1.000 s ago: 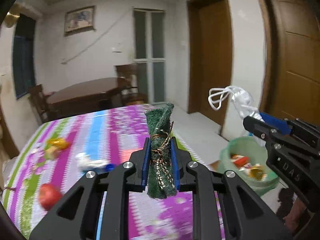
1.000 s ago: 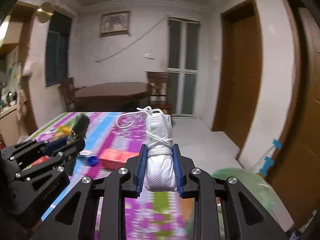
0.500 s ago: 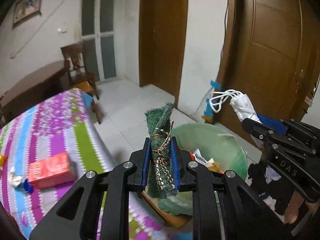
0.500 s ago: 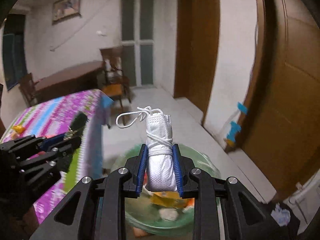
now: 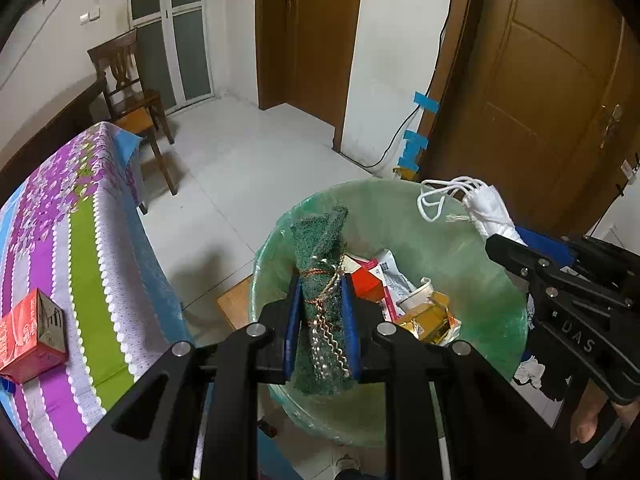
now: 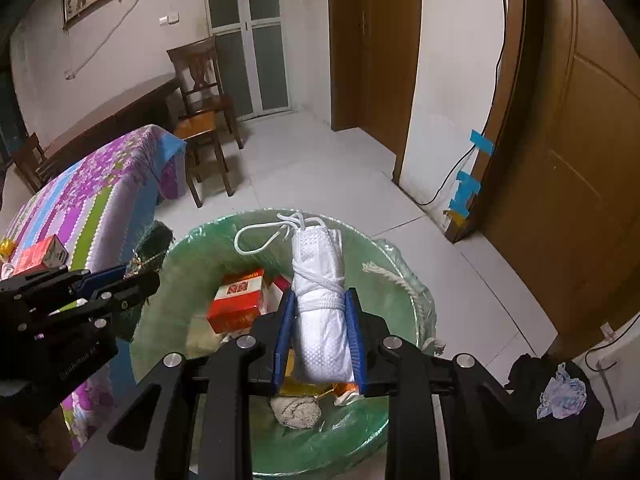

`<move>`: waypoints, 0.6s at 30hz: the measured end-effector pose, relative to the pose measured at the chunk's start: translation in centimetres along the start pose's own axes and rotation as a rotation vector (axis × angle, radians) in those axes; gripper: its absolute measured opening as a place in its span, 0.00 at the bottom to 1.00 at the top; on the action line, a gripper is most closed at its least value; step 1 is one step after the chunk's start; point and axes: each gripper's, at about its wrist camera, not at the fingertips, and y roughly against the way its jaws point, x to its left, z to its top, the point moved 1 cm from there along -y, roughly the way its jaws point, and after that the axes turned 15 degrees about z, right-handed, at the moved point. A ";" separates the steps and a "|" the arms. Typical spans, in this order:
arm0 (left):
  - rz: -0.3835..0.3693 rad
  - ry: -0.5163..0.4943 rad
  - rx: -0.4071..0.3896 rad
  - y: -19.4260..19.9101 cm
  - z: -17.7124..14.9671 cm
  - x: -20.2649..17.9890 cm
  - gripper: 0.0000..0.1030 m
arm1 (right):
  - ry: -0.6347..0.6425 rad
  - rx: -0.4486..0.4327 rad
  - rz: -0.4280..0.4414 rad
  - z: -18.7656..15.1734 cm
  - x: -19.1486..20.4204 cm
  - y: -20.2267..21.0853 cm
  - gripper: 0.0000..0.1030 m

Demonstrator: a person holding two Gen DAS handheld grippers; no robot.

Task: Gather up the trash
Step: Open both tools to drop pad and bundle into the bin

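My left gripper (image 5: 320, 316) is shut on a rolled green scouring pad (image 5: 320, 248) tied with gold cord, held above the green-lined trash bin (image 5: 472, 248). My right gripper (image 6: 318, 336) is shut on a rolled white mask (image 6: 320, 280) with looped strings, also held over the bin (image 6: 192, 264). The bin holds a red box (image 6: 238, 300), wrappers and a grey wad (image 6: 296, 410). The right gripper shows at the right of the left wrist view (image 5: 560, 280); the left gripper shows at the left of the right wrist view (image 6: 80, 292).
The table with a striped purple cloth (image 5: 76, 240) stands left of the bin, with a red box (image 5: 28, 336) on it. A wooden chair (image 6: 200, 92) stands beyond. Brown doors (image 6: 568, 140) and a wall cable (image 6: 452, 176) are at the right. Dark clothing (image 6: 556, 384) lies on the floor.
Both grippers have swung from over the table to above the bin and tilted down, each still holding its item.
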 end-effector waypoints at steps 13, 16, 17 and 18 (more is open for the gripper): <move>0.006 -0.003 -0.019 0.6 0.4 -0.5 0.51 | -0.002 -0.013 0.003 0.6 0.7 -0.1 0.38; 0.011 0.004 -0.034 1.0 0.4 -0.2 0.60 | -0.008 -0.026 0.002 0.6 0.6 0.3 0.38; 0.009 0.006 -0.033 1.1 0.4 -0.1 0.60 | -0.011 -0.035 0.000 0.6 0.7 0.5 0.38; 0.009 0.007 -0.035 1.2 0.4 0.1 0.61 | -0.013 -0.041 0.000 0.6 0.7 0.7 0.38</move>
